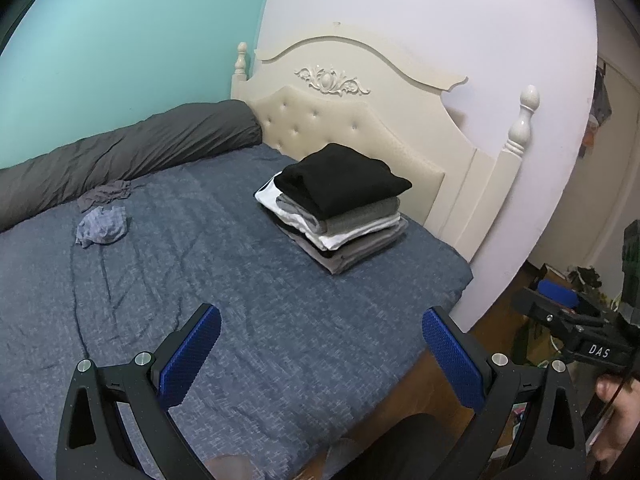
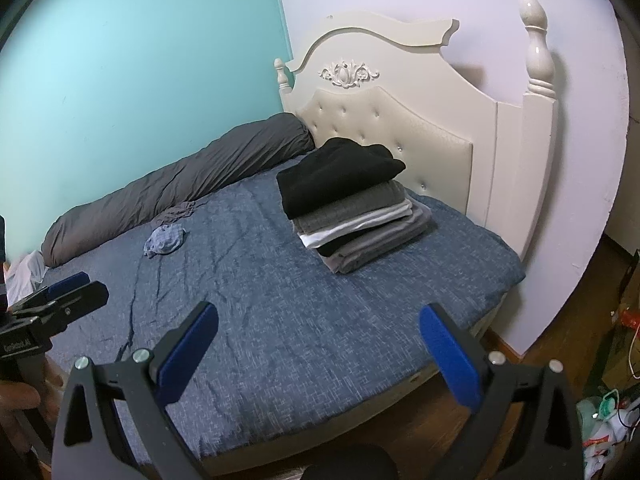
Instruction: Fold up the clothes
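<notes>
A stack of folded clothes [image 1: 340, 208] [image 2: 352, 204], black on top with grey and white layers below, rests on the blue bed [image 1: 240, 280] [image 2: 280, 300] near the headboard. A crumpled light blue garment [image 1: 102, 227] [image 2: 165, 240] lies far left, with a rumpled grey garment [image 1: 105, 195] [image 2: 176, 214] just behind it. My left gripper [image 1: 320, 320] hovers open over the bed's near edge, holding nothing. My right gripper [image 2: 318, 318] is also open and empty, above the bed's near corner. Each gripper shows at the side of the other's view.
A rolled dark grey duvet [image 1: 120, 152] [image 2: 180, 184] lies along the teal wall. A cream headboard [image 1: 360, 120] [image 2: 420, 132] with posts stands behind the stack. Wooden floor with clutter [image 2: 612, 400] lies to the right of the bed.
</notes>
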`<state>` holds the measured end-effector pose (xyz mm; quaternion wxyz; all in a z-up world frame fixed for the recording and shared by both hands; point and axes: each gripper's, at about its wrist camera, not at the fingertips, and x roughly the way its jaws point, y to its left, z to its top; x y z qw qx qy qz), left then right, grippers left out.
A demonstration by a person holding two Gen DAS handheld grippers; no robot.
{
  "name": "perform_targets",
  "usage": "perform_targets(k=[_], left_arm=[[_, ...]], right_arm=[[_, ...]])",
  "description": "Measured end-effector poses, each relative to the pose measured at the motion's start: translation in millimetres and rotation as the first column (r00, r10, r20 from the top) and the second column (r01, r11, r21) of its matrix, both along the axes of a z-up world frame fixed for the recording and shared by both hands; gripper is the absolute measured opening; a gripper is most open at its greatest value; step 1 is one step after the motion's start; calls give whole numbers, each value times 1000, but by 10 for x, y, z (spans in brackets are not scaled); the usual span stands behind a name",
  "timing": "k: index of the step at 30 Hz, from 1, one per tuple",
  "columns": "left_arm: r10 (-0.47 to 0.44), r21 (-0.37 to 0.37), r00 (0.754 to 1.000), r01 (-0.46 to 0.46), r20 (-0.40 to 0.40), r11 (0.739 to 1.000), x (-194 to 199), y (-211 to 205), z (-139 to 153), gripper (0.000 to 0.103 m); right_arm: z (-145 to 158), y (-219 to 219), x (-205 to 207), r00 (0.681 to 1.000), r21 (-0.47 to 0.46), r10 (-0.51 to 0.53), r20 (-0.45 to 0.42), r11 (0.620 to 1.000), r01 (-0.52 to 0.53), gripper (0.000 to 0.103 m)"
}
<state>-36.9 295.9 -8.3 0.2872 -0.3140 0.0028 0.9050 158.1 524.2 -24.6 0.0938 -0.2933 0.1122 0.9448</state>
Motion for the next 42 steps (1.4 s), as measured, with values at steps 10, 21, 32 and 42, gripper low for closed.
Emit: perform_targets(k=[10, 21, 32, 42], left_arm=[[-3, -10, 1000, 3, -10, 1000, 57, -30, -35, 103], [5, -22, 1000, -6, -26, 1000, 130, -28, -52, 103], [-1, -31, 1000, 0, -30, 1000, 171, -23, -82, 103], [-3, -25, 1000, 2, -28, 1000, 191, -39, -96, 103]], right_arm=[[-60, -44, 47, 1000, 13, -3, -1, 1000, 3, 101], [-115, -58, 117, 1000, 22, -13, -3, 1000, 13, 102], [-132, -84, 141, 1000, 30, -10, -3, 1000, 10, 102], [-122, -91, 155, 1000, 38, -8, -8, 999, 8, 102]])
